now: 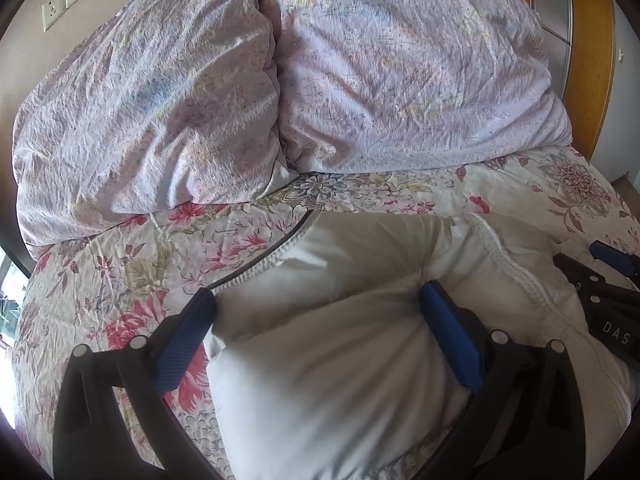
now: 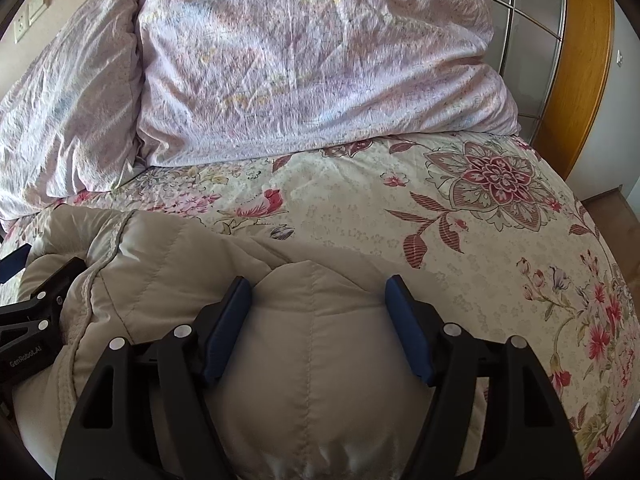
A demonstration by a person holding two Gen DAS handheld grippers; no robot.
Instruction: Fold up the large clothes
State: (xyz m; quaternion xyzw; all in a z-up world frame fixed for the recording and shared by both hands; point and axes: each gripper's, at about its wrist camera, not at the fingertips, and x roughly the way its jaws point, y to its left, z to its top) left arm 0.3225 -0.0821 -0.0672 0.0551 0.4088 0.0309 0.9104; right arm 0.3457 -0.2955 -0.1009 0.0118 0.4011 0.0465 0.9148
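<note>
Because the padded jacket (image 2: 312,360) is bulky and lies bunched at the near edge of the bed (image 2: 460,240), I have both grippers spread wide, straddling puffed folds. The left gripper (image 1: 320,316) and right gripper (image 2: 318,292) press into it without pinching, side by side. The duvet (image 1: 280,80) is heaped beyond, leaving folding room.

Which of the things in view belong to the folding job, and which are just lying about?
For the job:
- puffy jacket
- left hand-held gripper, fingers set around a bulge of the jacket
- right hand-held gripper, fingers likewise around a bulge

Lying about:
- flowered bedspread, under the jacket
- crumpled lilac quilt
- wall socket
- wooden door frame
</note>
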